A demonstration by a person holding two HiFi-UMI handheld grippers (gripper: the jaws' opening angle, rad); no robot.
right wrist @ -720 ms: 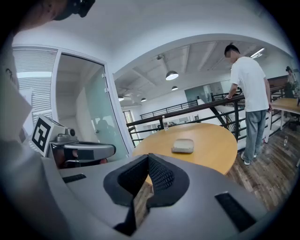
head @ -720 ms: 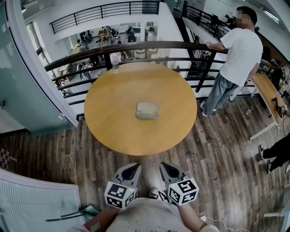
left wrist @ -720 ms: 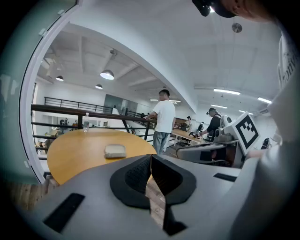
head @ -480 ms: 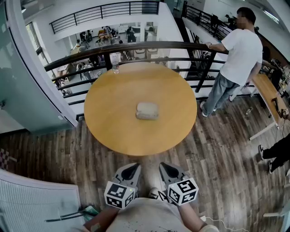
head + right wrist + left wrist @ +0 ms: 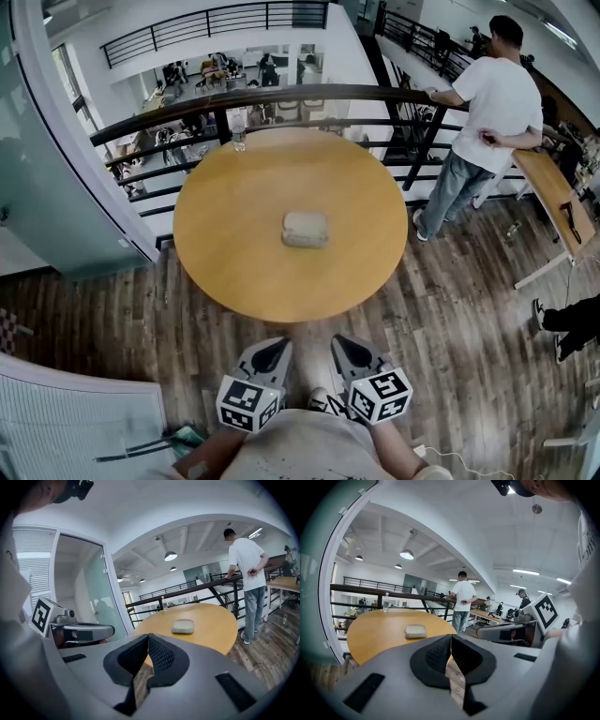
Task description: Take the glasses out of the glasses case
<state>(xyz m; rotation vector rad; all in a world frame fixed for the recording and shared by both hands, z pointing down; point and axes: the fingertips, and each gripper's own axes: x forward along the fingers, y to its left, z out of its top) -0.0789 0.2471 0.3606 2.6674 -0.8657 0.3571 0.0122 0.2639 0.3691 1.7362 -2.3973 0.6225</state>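
Note:
A closed grey glasses case lies near the middle of the round wooden table; it also shows as the case in the left gripper view and the case in the right gripper view. Both grippers hang close to my body, short of the table's near edge. My left gripper is shut with nothing in it, its jaws touching at the tips. My right gripper is likewise shut and empty. No glasses are visible.
A clear water bottle stands at the table's far edge by the black railing. A person in a white shirt leans on the railing at the right, beside a long wooden desk. Wooden floor surrounds the table.
Both grippers and the case stay where they were. The person at the railing has put a hand behind their back.

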